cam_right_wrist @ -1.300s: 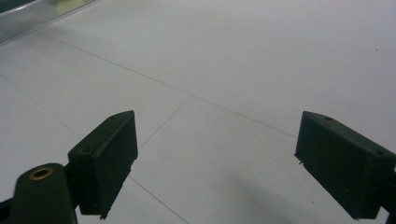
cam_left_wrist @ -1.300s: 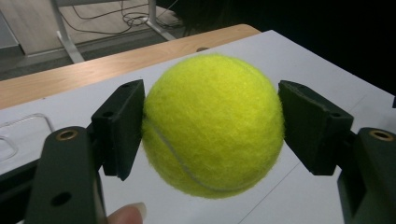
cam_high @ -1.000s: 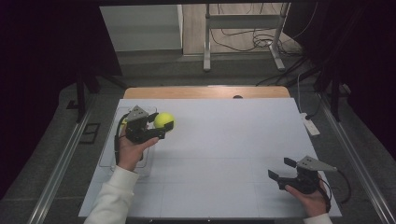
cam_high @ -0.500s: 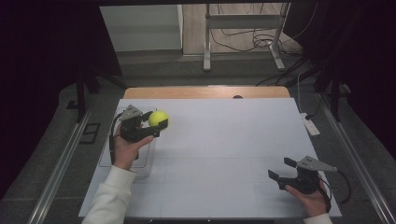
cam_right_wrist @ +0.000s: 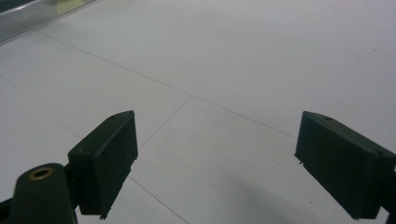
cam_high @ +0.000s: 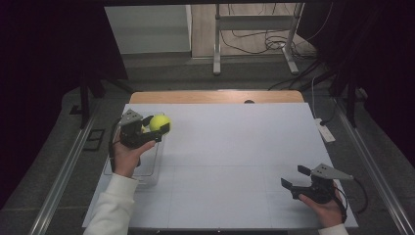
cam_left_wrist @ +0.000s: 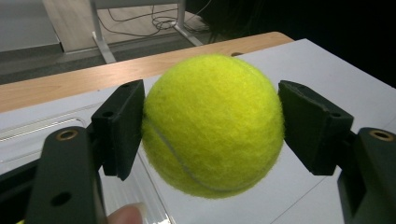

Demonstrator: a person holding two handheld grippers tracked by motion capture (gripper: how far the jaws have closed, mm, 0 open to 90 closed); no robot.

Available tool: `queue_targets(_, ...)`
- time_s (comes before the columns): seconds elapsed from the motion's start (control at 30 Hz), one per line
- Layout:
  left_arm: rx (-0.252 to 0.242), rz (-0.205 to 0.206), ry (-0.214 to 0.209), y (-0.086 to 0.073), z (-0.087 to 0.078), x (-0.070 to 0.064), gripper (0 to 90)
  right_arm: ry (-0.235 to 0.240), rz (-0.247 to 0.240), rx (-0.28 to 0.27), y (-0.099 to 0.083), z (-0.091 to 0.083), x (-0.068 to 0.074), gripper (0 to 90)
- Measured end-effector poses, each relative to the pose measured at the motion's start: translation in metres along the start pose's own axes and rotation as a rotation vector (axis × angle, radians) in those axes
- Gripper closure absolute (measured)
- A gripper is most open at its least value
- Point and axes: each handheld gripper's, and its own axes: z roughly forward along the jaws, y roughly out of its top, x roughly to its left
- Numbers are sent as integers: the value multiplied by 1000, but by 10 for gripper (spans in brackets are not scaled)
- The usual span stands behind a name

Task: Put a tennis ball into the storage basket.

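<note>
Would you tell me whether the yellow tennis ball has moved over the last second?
Yes. The fuzzy yellow tennis ball, held in the left claw, has shifted left in the high view, toward the clear plastic tray.

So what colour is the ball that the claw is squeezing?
Bright yellow-green, with a pale curved seam. The tennis ball shows best in the left gripper view.

Fuzzy yellow felt on ball; matt black plastic jaws; smooth matt white worktop with bare wood edge; clear glossy tray.

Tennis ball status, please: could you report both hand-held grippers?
Left hand-held gripper shut on tennis ball, held above clear tray. Right hand-held gripper open. Nothing in the way.
</note>
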Motion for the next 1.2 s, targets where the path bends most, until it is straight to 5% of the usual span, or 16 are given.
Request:
queue_targets(0.73,-8,-25,36,-3,-6,13,274,0,2,-4,0,0,0,134)
queue_targets(1.2,-2,-55,96,-9,-13,32,274,-2,-1,-4,0,-1,1,134)
